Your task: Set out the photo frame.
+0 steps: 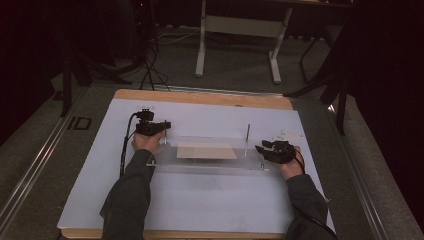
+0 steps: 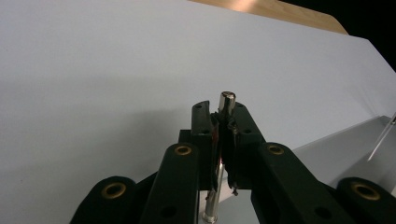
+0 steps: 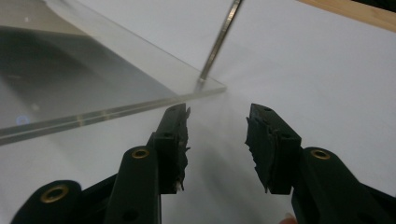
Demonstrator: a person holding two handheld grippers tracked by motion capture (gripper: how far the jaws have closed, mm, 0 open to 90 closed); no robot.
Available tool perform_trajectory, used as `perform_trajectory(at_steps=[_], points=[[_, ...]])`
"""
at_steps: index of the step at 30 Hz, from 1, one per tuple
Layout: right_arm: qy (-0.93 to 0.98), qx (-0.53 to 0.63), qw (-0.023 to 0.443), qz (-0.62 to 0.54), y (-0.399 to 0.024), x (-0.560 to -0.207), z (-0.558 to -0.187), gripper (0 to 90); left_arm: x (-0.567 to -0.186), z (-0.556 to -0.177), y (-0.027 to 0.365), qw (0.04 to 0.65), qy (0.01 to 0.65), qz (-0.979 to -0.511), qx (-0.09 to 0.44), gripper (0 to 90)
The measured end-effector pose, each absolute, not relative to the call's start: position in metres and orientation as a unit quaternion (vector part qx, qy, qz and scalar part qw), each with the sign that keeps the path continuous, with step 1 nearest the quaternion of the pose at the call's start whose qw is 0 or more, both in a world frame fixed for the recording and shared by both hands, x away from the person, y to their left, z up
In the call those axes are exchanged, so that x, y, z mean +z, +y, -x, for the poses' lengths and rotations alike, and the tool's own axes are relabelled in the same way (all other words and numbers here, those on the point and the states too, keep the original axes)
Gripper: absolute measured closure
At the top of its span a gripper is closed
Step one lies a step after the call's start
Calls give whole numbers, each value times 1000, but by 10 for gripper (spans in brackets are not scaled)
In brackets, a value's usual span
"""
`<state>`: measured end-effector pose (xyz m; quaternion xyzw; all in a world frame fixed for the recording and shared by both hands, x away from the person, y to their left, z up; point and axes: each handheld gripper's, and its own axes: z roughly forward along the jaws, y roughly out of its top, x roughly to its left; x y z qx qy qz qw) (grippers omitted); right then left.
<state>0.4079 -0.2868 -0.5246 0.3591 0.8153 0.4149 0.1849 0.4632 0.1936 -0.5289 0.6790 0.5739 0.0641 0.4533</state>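
Observation:
A clear acrylic plate (image 1: 210, 164) lies on the white sheet, with a tan card (image 1: 206, 151) on its middle. A thin metal post stands at each far corner. My left gripper (image 1: 165, 126) is shut on the left post (image 2: 227, 100), whose rounded top pokes out above the pads (image 2: 223, 112). The plate's corner (image 2: 336, 149) shows beyond it. My right gripper (image 1: 260, 147) hovers at the plate's right end, open (image 3: 217, 121) with nothing between its fingers. It sits just off the plate's corner (image 3: 93, 84), and the right post (image 3: 219, 42) rises beyond it.
A white sheet (image 1: 200, 200) covers most of the wooden table (image 1: 200, 96). A small white slip (image 1: 289, 135) lies just behind the right gripper. Beyond the table are the floor, cables and a white desk frame (image 1: 240, 30).

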Motion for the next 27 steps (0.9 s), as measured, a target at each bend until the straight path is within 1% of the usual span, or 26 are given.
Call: perform_trajectory(at_steps=[1,3,8,16,21,24,27], points=[[819,412,185,-354,-285,-524,-407,564,-529,-463,194,453,574,-679,64,833],[825,402,191,-347,-283,-525,-407,534,-529,-463,194,453,574,-679,63,833],[836,411,180,-317,-277,-526,-405,494,-529,-464,194,452,575,-680,62,833],[837,434,185,-276,-270,-523,-400,498,-529,-465,194,451,579,-677,56,833],[835,452,203,-238,-264,-520,-397,462,-529,-466,194,452,581,-675,51,832],[833,462,204,-228,-262,-520,-395,466,-529,-466,195,453,582,-673,49,831],[831,467,198,-227,-261,-519,-395,494,-530,-466,195,456,584,-670,45,829]])
